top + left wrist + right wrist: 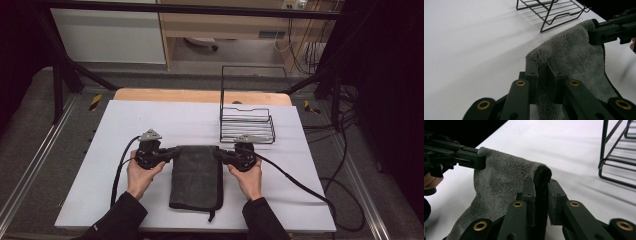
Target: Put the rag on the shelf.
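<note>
A dark grey folded towel [196,175] lies in the middle of the white table, its long side running toward the person. My left gripper [173,152] is shut on the towel's far left corner [535,53], and my right gripper [220,153] is shut on the far right corner [541,172]. In the left gripper view the towel [574,57] stretches away to the right gripper [596,33]. In the right gripper view the towel [501,180] runs over to the left gripper [477,160]. The far edge is lifted slightly between the two.
A black wire rack [247,122] stands on the table just behind the right gripper, also seen as the rack [551,10] and the rack [616,155]. The white table [165,120] has bare room to the left and behind. Cables trail off both grippers.
</note>
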Action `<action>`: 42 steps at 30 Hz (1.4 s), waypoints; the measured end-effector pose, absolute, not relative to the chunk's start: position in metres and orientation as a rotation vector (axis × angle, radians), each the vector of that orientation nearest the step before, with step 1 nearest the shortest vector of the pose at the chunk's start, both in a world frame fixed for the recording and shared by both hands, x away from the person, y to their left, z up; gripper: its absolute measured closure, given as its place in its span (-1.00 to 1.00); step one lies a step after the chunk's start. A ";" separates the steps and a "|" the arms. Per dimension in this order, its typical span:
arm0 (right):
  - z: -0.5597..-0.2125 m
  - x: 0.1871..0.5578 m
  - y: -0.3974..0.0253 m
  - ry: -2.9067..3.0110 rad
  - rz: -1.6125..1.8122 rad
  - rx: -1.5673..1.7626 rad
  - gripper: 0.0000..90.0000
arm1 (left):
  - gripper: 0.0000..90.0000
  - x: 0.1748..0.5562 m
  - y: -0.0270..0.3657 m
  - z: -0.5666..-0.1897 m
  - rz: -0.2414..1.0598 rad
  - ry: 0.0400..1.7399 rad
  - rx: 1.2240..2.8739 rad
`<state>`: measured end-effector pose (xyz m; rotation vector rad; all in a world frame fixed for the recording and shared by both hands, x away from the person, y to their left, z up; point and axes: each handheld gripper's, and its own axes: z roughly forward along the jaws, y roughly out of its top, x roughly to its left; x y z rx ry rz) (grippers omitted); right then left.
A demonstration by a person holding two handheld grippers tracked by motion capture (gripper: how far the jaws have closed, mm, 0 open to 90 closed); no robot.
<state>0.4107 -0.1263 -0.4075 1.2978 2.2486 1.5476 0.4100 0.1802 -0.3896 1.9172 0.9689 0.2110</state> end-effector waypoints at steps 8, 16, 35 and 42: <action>-0.395 0.401 -0.129 2.224 1.609 1.238 0.75 | 0.78 0.397 0.184 -0.377 0.231 0.930 1.874; -0.383 0.392 -0.132 2.172 1.635 1.183 0.76 | 0.78 0.385 0.181 -0.366 0.288 0.884 1.840; -0.347 0.370 -0.139 2.021 1.717 1.028 0.76 | 0.78 0.365 0.178 -0.337 0.377 0.803 1.712; -0.330 0.362 -0.144 1.958 1.727 0.990 0.77 | 0.78 0.365 0.172 -0.323 0.400 0.768 1.676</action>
